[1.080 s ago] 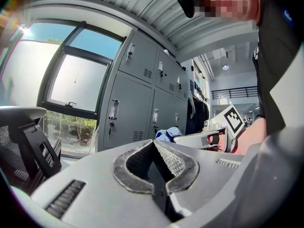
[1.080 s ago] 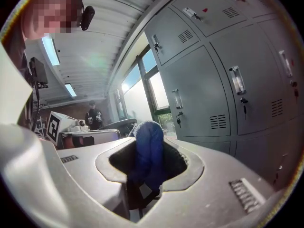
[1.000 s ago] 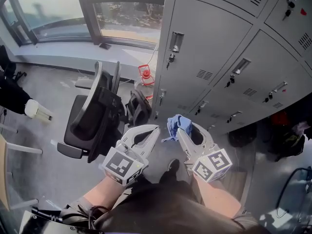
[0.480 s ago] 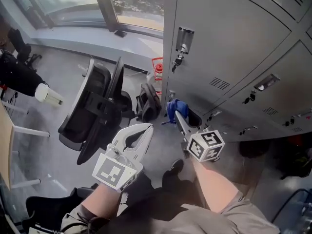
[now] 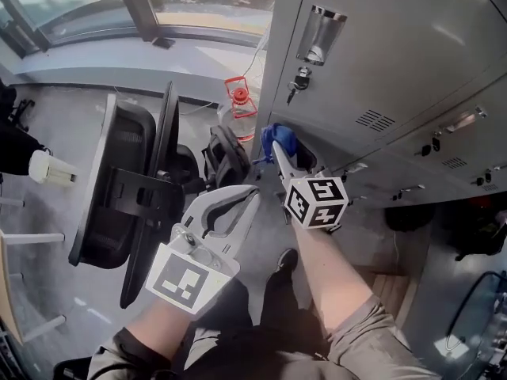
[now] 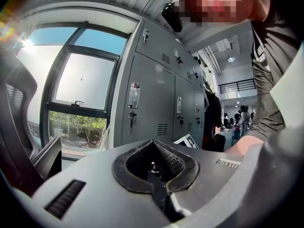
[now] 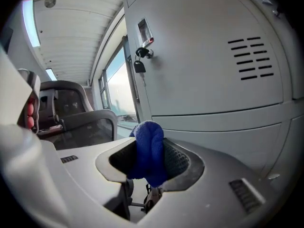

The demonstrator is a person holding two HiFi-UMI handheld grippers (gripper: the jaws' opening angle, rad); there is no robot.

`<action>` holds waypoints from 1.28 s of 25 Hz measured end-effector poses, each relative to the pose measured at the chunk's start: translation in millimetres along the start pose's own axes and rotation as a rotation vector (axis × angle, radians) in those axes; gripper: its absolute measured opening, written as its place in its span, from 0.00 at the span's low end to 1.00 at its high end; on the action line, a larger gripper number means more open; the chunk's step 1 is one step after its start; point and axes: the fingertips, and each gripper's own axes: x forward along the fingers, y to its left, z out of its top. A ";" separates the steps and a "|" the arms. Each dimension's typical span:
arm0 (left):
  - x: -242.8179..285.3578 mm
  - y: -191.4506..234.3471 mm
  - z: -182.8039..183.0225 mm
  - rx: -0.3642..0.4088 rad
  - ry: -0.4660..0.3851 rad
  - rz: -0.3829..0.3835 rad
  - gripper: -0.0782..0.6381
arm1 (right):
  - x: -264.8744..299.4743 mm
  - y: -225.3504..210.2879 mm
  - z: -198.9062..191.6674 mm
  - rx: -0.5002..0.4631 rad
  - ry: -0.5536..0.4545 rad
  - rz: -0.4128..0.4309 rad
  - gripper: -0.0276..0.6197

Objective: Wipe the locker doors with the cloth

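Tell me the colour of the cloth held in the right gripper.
Blue. The cloth shows best in the right gripper view.

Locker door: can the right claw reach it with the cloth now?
Probably yes: right claw, shut on the cloth, faces the locker door with nothing between them.

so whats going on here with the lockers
A person holds a two-jaw gripper in each hand. The right gripper is shut on a bunched blue cloth and is held close to the lower part of a grey metal locker door; whether the cloth touches it isn't clear. The left gripper is shut on nothing, hanging back near a black office chair.
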 end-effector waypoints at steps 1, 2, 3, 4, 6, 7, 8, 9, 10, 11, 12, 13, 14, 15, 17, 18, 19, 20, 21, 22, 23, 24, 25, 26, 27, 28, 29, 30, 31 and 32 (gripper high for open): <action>0.0 3.2 -4.5 0.004 0.006 -0.013 0.12 | 5.9 -0.4 -0.7 -0.002 -0.005 -0.015 0.28; 0.1 6.5 -9.7 0.008 0.014 -0.023 0.12 | 10.8 -0.5 -1.1 -0.007 -0.010 -0.028 0.28; 0.8 9.9 -15.5 0.007 0.023 -0.029 0.12 | 14.9 -0.8 -1.4 -0.013 -0.014 -0.039 0.28; 2.0 13.4 -20.8 0.001 0.029 -0.032 0.12 | 18.3 -1.2 -1.6 -0.017 -0.017 -0.047 0.28; 5.1 19.4 -27.9 -0.018 0.026 -0.029 0.12 | 24.7 -1.4 -1.0 -0.022 -0.025 -0.056 0.28; 6.4 21.1 -29.9 -0.026 0.021 -0.026 0.12 | 27.7 -1.0 -1.0 -0.023 -0.028 -0.057 0.28; 7.2 22.1 -31.6 -0.033 0.017 -0.022 0.12 | 30.6 -0.7 -1.4 -0.024 -0.030 -0.057 0.28; 7.7 22.9 -33.1 -0.039 0.015 -0.018 0.12 | 33.3 -0.9 -2.0 -0.024 -0.031 -0.058 0.28; 8.3 23.5 -34.8 -0.045 0.015 -0.015 0.12 | 35.8 -2.0 -2.3 -0.024 -0.031 -0.060 0.28; 9.1 23.9 -36.8 -0.049 0.015 -0.012 0.12 | 37.6 -4.1 -2.1 -0.025 -0.032 -0.062 0.28; 9.9 24.0 -39.2 -0.053 0.018 -0.009 0.12 | 38.6 -6.7 -1.4 -0.028 -0.034 -0.065 0.28; 10.7 23.7 -41.9 -0.055 0.023 -0.007 0.12 | 39.2 -9.5 -0.7 -0.033 -0.035 -0.066 0.28; 11.4 23.1 -44.8 -0.057 0.029 -0.003 0.12 | 39.4 -12.2 -0.4 -0.038 -0.036 -0.065 0.28; 11.8 22.2 -47.5 -0.058 0.037 0.001 0.12 | 39.2 -15.0 -0.3 -0.040 -0.038 -0.063 0.28; 13.4 19.6 -51.5 -0.059 0.052 0.007 0.12 | 36.4 -21.6 -1.0 -0.042 -0.043 -0.063 0.28; 14.7 17.7 -52.9 -0.060 0.056 0.008 0.12 | 34.0 -25.4 -2.0 -0.044 -0.045 -0.066 0.28; 16.2 15.5 -54.3 -0.062 0.060 0.008 0.12 | 31.2 -29.7 -4.1 -0.046 -0.046 -0.070 0.28; 17.9 13.2 -55.8 -0.064 0.065 0.009 0.12 | 28.0 -34.7 -7.1 -0.046 -0.045 -0.075 0.28; 19.9 10.9 -57.2 -0.067 0.069 0.009 0.12 | 24.3 -40.8 -10.8 -0.043 -0.044 -0.082 0.28; 22.4 8.6 -58.6 -0.069 0.073 0.009 0.12 | 20.0 -48.0 -14.7 -0.039 -0.042 -0.090 0.28; 25.5 6.3 -59.9 -0.072 0.077 0.008 0.12 | 14.9 -56.2 -18.6 -0.036 -0.039 -0.099 0.28; 29.1 3.7 -60.9 -0.076 0.080 0.006 0.12 | 8.8 -65.5 -22.0 -0.034 -0.036 -0.109 0.28; 33.0 0.6 -61.9 -0.078 0.083 0.003 0.12 | 1.9 -75.4 -24.9 -0.032 -0.034 -0.120 0.28; 37.2 -3.5 -62.7 -0.079 0.085 -0.003 0.12 | -6.0 -85.8 -27.1 -0.032 -0.032 -0.130 0.28; 41.7 -8.6 -63.4 -0.077 0.088 -0.012 0.12 | -14.5 -96.6 -28.6 -0.035 -0.032 -0.140 0.28; 46.4 -14.7 -64.0 -0.073 0.089 -0.024 0.12 | -23.4 -107.6 -29.4 -0.039 -0.032 -0.149 0.28; 51.3 -21.5 -64.7 -0.069 0.092 -0.037 0.12 | -32.4 -118.4 -29.5 -0.044 -0.032 -0.158 0.28; 55.8 -28.3 -65.3 -0.066 0.095 -0.049 0.12 | -41.1 -128.5 -28.9 -0.050 -0.033 -0.166 0.28; 60.1 -34.9 -65.9 -0.066 0.098 -0.059 0.12 | -49.3 -137.5 -27.8 -0.056 -0.035 -0.172 0.28; 64.0 -41.2 -66.4 -0.067 0.101 -0.069 0.12 | -57.2 -145.5 -26.5 -0.060 -0.038 -0.179 0.28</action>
